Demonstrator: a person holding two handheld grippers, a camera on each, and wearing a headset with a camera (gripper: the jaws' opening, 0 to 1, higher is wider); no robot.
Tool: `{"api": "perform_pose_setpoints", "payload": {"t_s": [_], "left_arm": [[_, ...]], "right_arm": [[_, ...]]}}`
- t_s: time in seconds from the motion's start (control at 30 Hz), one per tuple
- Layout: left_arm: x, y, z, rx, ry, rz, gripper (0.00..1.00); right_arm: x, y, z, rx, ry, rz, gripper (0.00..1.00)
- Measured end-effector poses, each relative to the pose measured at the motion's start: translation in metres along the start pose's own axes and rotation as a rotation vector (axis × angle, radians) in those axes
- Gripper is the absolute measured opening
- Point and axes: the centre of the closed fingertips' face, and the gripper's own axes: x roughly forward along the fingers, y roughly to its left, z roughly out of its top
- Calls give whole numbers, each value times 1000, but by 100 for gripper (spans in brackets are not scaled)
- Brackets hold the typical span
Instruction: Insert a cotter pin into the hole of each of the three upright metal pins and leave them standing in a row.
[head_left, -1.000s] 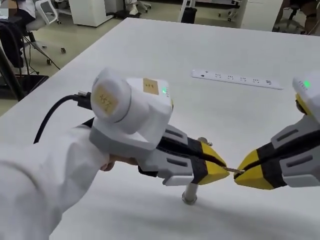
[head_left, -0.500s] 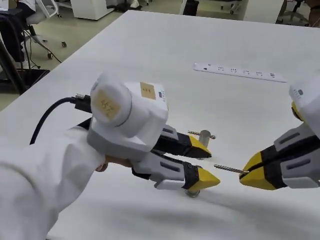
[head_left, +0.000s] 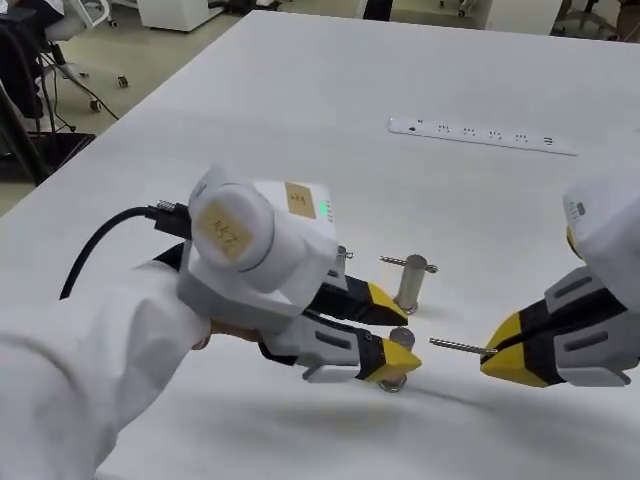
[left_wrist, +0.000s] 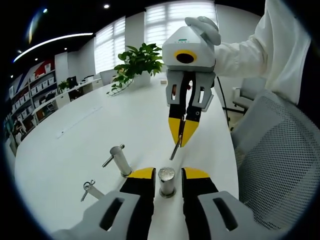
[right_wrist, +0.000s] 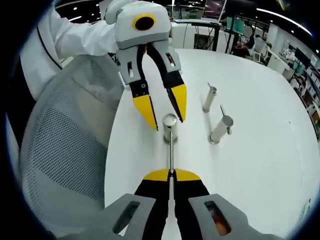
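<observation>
Cotter pin (right_wrist: 170, 150), clenched in the right gripper (right_wrist: 170, 173), is pointing just short of the bare upright pin (right_wrist: 170, 127). The left gripper (left_wrist: 167, 175) is straddling that pin, jaws apart; closing them first would likely steady the hole.

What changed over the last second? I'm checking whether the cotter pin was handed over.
The left gripper let go of the cotter pin, opened and drew back to straddle the nearest upright pin. The right gripper stays shut on the cotter pin, aimed at that pin's top.
</observation>
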Motion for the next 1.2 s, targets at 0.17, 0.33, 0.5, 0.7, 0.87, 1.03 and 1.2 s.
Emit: {"api": "perform_pose_setpoints", "payload": {"t_s": [0.17, 0.33, 0.5, 0.7, 0.87, 1.03, 1.2], "left_arm": [[1, 1, -3, -1, 8, -2, 11], [0, 1, -3, -13, 7, -4, 10], [0, 2, -4, -10, 8, -5, 10], [0, 1, -4, -5, 8, -1, 10], [0, 1, -4, -4, 9, -1, 10], [0, 2, -4, -6, 9, 3, 10], [0, 2, -5, -6, 13, 0, 10]], "right_arm": [[1, 0, 3, -1, -5, -2, 0], [4, 1, 4, -8, 0, -1, 0], [7, 3, 5, -13, 5, -1, 0], [9, 4, 4, -15, 13, 3, 0], [10, 5, 9, -6, -4, 4, 0], [14, 5, 14, 5, -13, 2, 0], [15, 7, 17, 9, -19, 7, 0]]}}
